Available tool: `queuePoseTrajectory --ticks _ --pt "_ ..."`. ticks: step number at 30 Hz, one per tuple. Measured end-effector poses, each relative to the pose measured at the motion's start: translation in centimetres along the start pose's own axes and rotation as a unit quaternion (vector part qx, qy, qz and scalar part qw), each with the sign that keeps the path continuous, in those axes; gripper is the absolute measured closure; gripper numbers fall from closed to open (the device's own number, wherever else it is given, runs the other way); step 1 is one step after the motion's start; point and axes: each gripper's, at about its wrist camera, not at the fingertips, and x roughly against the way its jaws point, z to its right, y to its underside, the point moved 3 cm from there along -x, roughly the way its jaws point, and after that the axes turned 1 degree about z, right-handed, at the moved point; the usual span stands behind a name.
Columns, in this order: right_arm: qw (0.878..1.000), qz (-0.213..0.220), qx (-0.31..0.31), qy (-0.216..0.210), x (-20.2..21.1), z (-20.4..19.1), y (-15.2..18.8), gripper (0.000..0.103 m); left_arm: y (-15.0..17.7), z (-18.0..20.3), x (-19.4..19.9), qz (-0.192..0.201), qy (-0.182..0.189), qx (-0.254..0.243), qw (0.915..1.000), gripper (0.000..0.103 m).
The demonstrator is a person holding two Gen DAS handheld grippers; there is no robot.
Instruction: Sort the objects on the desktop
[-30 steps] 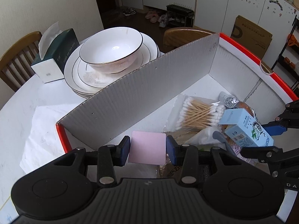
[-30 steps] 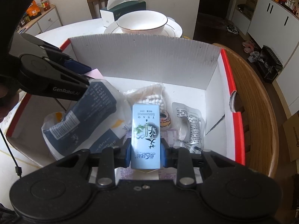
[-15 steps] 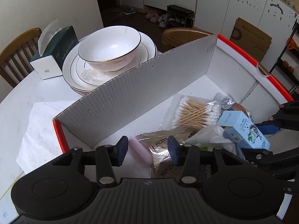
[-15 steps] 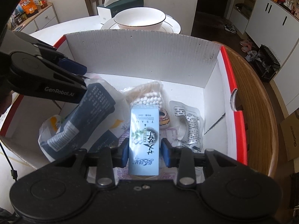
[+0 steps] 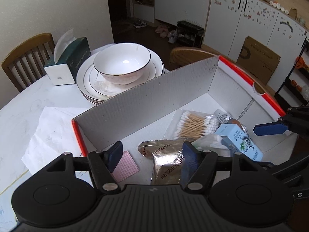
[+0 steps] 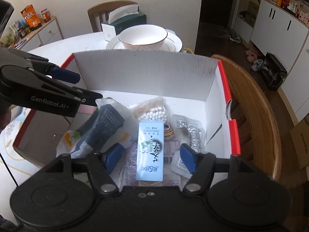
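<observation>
Over a red-edged cardboard box [image 5: 197, 81], the left gripper [image 5: 152, 156] spreads its fingers, still widening, gripping nothing; a pink pad [image 5: 126, 166] lies flat on the box floor beside its left finger and a gold foil packet [image 5: 166, 166] lies under the gap. The right gripper [image 6: 149, 157] is likewise opening, its fingers clear of the pale blue carton [image 6: 150, 150] lying between them atop the packets. Just beyond sit a bag of cotton swabs [image 5: 195, 124] and a blue-and-white pouch [image 6: 104, 127]. Behind the box, on the white worktop [image 5: 29, 104], a bowl [image 5: 121, 64] rests on stacked plates [image 5: 87, 81] beside a tissue box [image 5: 67, 63].
</observation>
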Motion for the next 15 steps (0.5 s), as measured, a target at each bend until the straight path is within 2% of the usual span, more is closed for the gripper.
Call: queuePoseTrajectory --ticks 15 --pt "0.998 0.061 -0.013 -0.024 4.1 -0.4 0.2 0.028 2.0 -0.1 5.4 0.054 0.025 0.033 0.9977 0.020"
